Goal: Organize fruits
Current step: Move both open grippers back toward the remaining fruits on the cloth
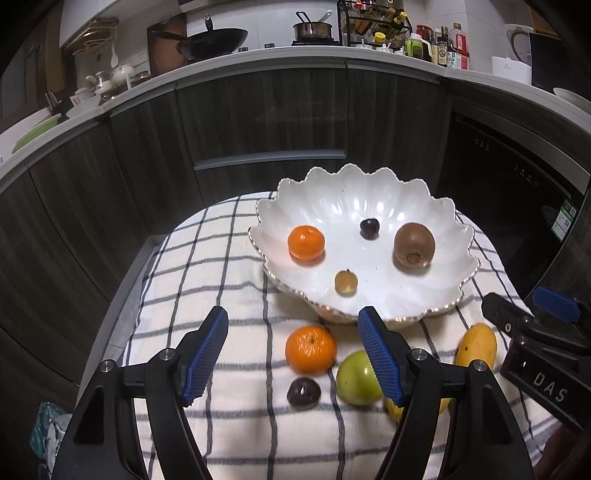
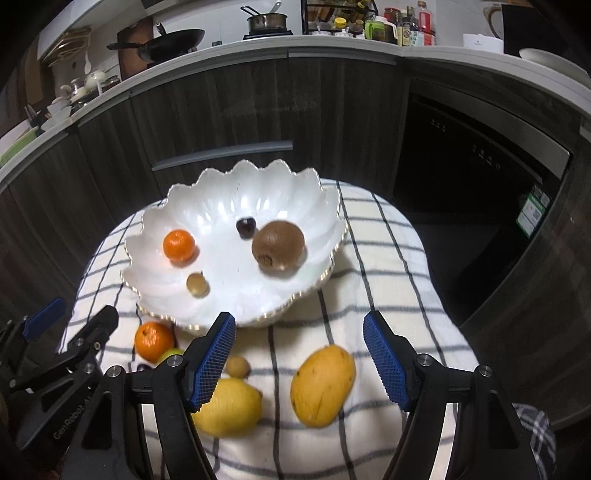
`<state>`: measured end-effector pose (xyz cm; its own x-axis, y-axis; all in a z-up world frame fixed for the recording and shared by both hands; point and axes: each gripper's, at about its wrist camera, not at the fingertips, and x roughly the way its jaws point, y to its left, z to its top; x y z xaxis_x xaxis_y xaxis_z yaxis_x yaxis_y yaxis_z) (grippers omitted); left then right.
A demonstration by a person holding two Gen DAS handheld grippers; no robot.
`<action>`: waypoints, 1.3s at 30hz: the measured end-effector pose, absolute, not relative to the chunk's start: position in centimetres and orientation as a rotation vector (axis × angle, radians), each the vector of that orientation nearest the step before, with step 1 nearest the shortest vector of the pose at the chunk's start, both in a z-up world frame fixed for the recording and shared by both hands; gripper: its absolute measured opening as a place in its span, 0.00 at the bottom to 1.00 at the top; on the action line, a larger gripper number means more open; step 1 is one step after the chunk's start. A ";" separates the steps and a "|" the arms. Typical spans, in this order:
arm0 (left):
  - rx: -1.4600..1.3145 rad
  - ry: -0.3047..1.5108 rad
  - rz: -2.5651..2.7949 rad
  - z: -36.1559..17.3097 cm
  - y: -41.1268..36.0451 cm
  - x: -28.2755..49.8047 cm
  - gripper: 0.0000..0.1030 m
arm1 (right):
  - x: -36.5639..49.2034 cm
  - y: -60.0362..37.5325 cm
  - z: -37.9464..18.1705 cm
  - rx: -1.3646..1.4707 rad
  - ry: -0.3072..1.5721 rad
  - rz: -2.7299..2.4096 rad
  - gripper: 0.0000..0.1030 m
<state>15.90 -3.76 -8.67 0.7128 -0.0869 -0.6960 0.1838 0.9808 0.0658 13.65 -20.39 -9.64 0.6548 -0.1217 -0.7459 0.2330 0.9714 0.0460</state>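
Left gripper (image 1: 291,354) jaws gape empty above mandarin (image 1: 311,348).

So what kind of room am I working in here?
Most likely a home kitchen: a black wok and a steel saucepan sit on the white countertop, beside a rack of condiment bottles, with dark wood-grain cabinets below.

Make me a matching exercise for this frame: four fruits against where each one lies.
Fruits:
1. kiwi
2. mango
3. lemon
4. green apple

Places:
A. on the cloth, partly behind the left claw's finger
B. in the bowl
C. on the cloth, between the right claw's fingers
D. on the cloth, partly behind the right claw's finger

Pairs: 1-B, 2-C, 3-D, 4-A
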 end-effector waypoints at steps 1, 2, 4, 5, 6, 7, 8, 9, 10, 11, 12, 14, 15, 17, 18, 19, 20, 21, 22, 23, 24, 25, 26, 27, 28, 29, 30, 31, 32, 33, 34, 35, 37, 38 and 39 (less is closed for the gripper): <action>0.134 0.760 -0.149 -8.7 -3.7 15.6 0.70 | 13.3 -20.4 -9.9 0.144 0.839 -0.202 0.70; 0.136 0.757 -0.146 -8.8 -3.6 15.3 0.70 | 13.0 -20.4 -10.2 0.145 0.846 -0.200 0.70; 0.139 0.749 -0.136 -9.0 -3.4 14.7 0.71 | 12.4 -20.4 -10.5 0.141 0.849 -0.201 0.70; 0.139 0.749 -0.132 -9.1 -3.4 14.4 0.73 | 12.1 -20.4 -10.6 0.137 0.850 -0.202 0.70; 0.134 0.749 -0.131 -9.3 -3.3 14.0 0.78 | 11.8 -20.3 -10.7 0.133 0.853 -0.202 0.70; 0.134 0.747 -0.127 -9.5 -3.3 13.8 0.79 | 11.5 -20.3 -10.9 0.132 0.857 -0.203 0.70; 0.137 0.745 -0.121 -9.6 -3.3 13.5 0.79 | 11.3 -20.3 -11.0 0.131 0.861 -0.208 0.70; 0.137 0.744 -0.119 -9.8 -3.2 13.2 0.79 | 11.2 -20.3 -11.1 0.130 0.866 -0.212 0.70; 0.135 0.743 -0.120 -9.9 -3.2 13.0 0.79 | 11.0 -20.4 -11.2 0.129 0.871 -0.214 0.70; 0.134 0.744 -0.120 -10.0 -3.1 12.9 0.79 | 10.8 -20.4 -11.4 0.128 0.875 -0.217 0.70; 0.134 0.749 -0.124 -10.1 -3.1 12.7 0.80 | 10.7 -20.4 -11.4 0.127 0.878 -0.218 0.70; 0.129 0.755 -0.129 -10.3 -3.0 12.6 0.83 | 10.4 -20.4 -11.7 0.128 0.886 -0.220 0.70; 0.128 0.755 -0.123 -10.4 -3.0 12.5 0.85 | 10.3 -20.4 -11.9 0.131 0.892 -0.220 0.70; 0.124 0.754 -0.118 -10.5 -2.9 12.4 0.87 | 10.2 -20.4 -12.3 0.137 0.903 -0.220 0.70; 0.123 0.754 -0.116 -10.6 -2.9 12.5 0.87 | 10.2 -20.4 -12.4 0.139 0.908 -0.220 0.70; 0.123 0.756 -0.113 -10.6 -2.9 12.5 0.87 | 10.1 -20.4 -12.6 0.139 0.912 -0.225 0.70; 0.125 0.759 -0.114 -10.8 -2.9 12.6 0.87 | 10.1 -20.4 -12.7 0.138 0.914 -0.228 0.70; 0.128 0.762 -0.115 -10.9 -2.9 12.6 0.88 | 10.0 -20.4 -12.8 0.137 0.916 -0.232 0.70; 0.132 0.768 -0.116 -11.1 -3.0 12.6 0.88 | 10.0 -20.5 -12.9 0.133 0.919 -0.237 0.70; 0.133 0.774 -0.119 -11.3 -3.1 12.6 0.88 | 10.0 -20.6 -13.0 0.131 0.922 -0.242 0.71; 0.136 0.782 -0.122 -11.5 -3.2 12.7 0.88 | 10.0 -20.7 -13.1 0.130 0.926 -0.247 0.74; 0.139 0.788 -0.124 -11.7 -3.4 12.7 0.88 | 10.1 -20.9 -13.2 0.129 0.930 -0.253 0.76; 0.143 0.794 -0.128 -11.9 -3.6 12.7 0.88 | 10.0 -21.2 -13.3 0.131 0.932 -0.259 0.78; 0.146 0.798 -0.133 -12.0 -3.8 12.6 0.88 | 10.0 -21.3 -13.4 0.131 0.933 -0.262 0.78; 0.150 0.799 -0.136 -12.1 -4.0 12.6 0.88 | 10.1 -21.5 -13.5 0.129 0.935 -0.266 0.78; 0.154 0.799 -0.135 -12.2 -4.1 12.6 0.88 | 10.2 -21.7 -13.5 0.127 0.937 -0.268 0.78; 0.158 0.800 -0.135 -12.3 -4.3 12.5 0.88 | 10.3 -21.9 -13.7 0.125 0.940 -0.269 0.78; 0.159 0.802 -0.135 -12.4 -4.4 12.6 0.88 | 10.5 -22.0 -13.8 0.126 0.943 -0.269 0.78; 0.159 0.805 -0.131 -12.5 -4.5 12.6 0.88 | 10.7 -22.2 -13.9 0.128 0.946 -0.268 0.78; 0.158 0.806 -0.127 -12.5 -4.5 12.7 0.89 | 11.0 -22.3 -14.0 0.130 0.949 -0.266 0.78; 0.156 0.806 -0.124 -12.5 -4.6 12.8 0.89 | 11.3 -22.4 -14.1 0.131 0.952 -0.264 0.78; 0.156 0.805 -0.119 -12.5 -4.6 12.9 0.89 | 11.7 -22.5 -14.1 0.129 0.952 -0.263 0.78; 0.157 0.805 -0.106 -12.5 -4.6 13.3 0.90 | 12.4 -22.5 -14.2 0.122 0.949 -0.264 0.78; 0.158 0.805 -0.100 -12.6 -4.6 13.5 0.90 | 12.7 -22.5 -14.3 0.118 0.949 -0.265 0.78; 0.157 0.804 -0.093 -12.6 -4.6 13.7 0.91 | 13.1 -22.5 -14.5 0.115 0.950 -0.268 0.78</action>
